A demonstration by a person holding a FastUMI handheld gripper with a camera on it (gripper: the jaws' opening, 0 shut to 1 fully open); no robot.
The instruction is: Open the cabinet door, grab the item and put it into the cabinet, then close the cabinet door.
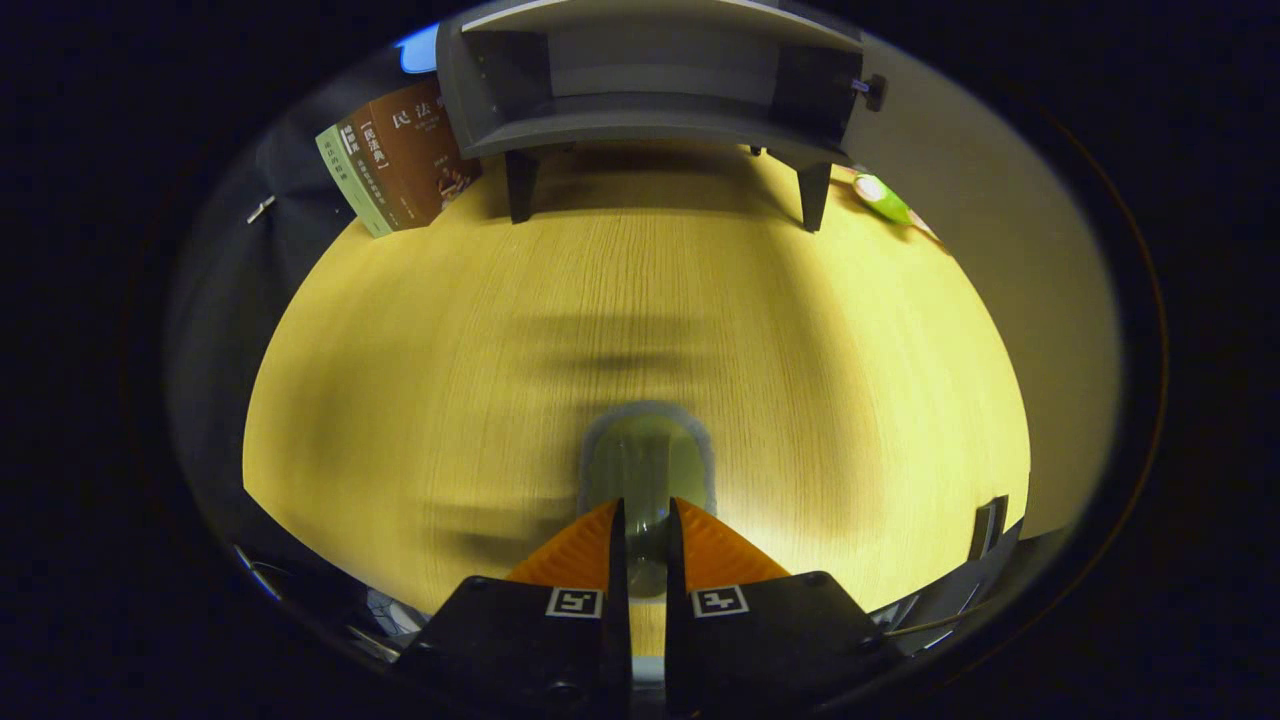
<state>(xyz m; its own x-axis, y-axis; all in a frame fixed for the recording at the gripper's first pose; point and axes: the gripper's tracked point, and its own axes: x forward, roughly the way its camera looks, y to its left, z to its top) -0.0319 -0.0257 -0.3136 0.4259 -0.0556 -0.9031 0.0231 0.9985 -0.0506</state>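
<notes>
Gripper point(645, 520) fingers clamped on clear cup point(647, 460); open cabinet point(650, 90) lies straight ahead, well beyond, across table point(400, 380).

Your gripper point(645, 520) holds a glass point(647, 455) between its fingers, over the table point(400, 400). Beyond stands the cabinet point(650, 90), books point(400, 160) to its left.

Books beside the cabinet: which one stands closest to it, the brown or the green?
The brown book: it leans by the open cabinet, the green book outside it. The gripper holds a clear glass in its jaws.
</notes>
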